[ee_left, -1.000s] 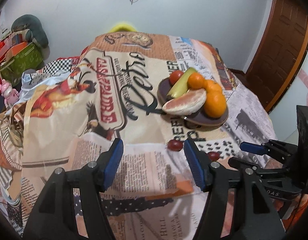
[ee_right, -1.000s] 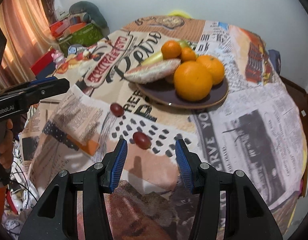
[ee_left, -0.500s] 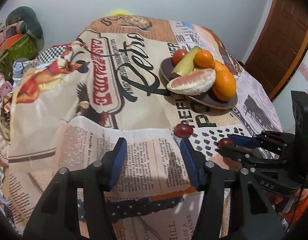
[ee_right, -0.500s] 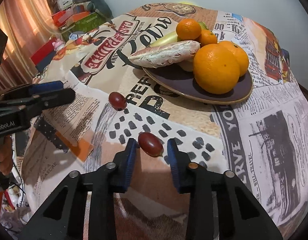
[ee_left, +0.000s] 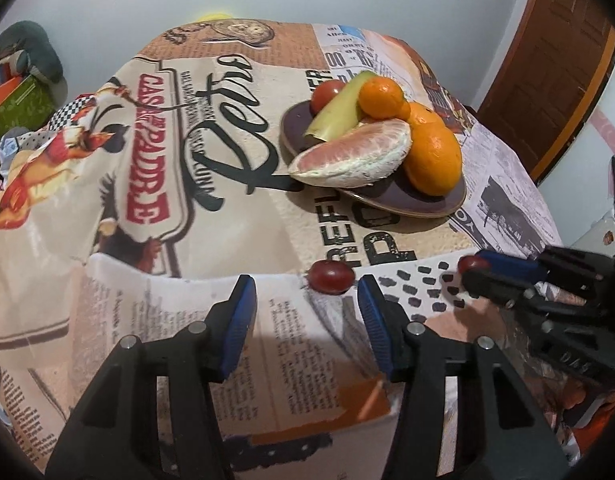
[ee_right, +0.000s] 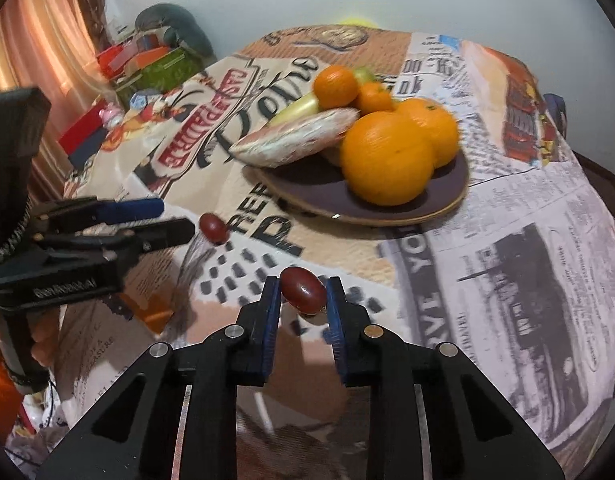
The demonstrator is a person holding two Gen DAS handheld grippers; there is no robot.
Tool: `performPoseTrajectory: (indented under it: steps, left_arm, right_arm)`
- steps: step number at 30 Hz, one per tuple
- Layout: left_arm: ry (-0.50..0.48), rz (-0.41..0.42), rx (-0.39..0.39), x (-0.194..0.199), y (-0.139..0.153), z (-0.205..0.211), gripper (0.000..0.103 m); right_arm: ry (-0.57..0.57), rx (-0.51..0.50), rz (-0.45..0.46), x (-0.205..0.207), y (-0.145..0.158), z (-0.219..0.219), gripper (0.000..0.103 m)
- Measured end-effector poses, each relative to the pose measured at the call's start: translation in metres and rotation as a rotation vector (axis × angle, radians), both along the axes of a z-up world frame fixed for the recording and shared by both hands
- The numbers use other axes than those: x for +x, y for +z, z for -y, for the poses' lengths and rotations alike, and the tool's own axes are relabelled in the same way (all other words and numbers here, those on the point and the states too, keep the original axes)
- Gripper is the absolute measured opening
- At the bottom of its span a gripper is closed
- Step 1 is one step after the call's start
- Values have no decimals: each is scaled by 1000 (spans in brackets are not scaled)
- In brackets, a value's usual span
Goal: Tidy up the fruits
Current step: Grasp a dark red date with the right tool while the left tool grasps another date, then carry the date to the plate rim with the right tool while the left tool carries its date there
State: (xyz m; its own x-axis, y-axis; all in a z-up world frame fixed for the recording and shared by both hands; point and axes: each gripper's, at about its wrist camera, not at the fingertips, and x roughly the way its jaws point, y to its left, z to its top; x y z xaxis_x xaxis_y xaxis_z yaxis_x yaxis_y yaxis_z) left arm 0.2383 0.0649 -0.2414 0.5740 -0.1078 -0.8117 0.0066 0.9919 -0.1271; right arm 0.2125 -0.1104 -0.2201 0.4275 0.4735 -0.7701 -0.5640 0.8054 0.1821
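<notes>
A dark plate holds oranges, a pomelo wedge, a green fruit slice and a small red fruit. My right gripper is shut on a small dark red fruit, which also shows in the left wrist view between its blue pads. My left gripper is open; a second small red fruit lies on the cloth just beyond its fingertips, toward the right finger.
The round table wears a newspaper-print cloth with a raised fold near the left gripper. The table edge drops off at the right. Boxes, toys and a curtain stand at the left; a brown door at the right.
My right gripper closed on the near red fruit and holds it slightly lifted. My left gripper moved forward toward the other red fruit, staying open.
</notes>
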Motion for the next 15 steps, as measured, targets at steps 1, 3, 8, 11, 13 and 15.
performPoseTrajectory:
  steps: [1, 3, 8, 11, 13, 15]
  left_arm:
    - [-5, -2, 1, 1, -1, 2, 52]
    - [-19, -9, 6, 6, -5, 8, 47]
    - [-26, -28, 27, 18, -12, 14, 36]
    - [-27, -37, 22, 22, -16, 13, 30]
    - [-27, -34, 17, 22, -16, 12, 30]
    - [-27, -34, 15, 20, -16, 11, 30]
  right_arm:
    - [-6, 3, 1, 2, 1, 2, 21]
    - [-17, 15, 1, 4, 3, 7, 21]
    - [-28, 22, 0, 8, 2, 13, 21]
    - [-31, 26, -3, 10, 1, 15, 21]
    - [-33, 30, -5, 10, 1, 17, 21]
    - [-36, 31, -4, 11, 2, 18, 21]
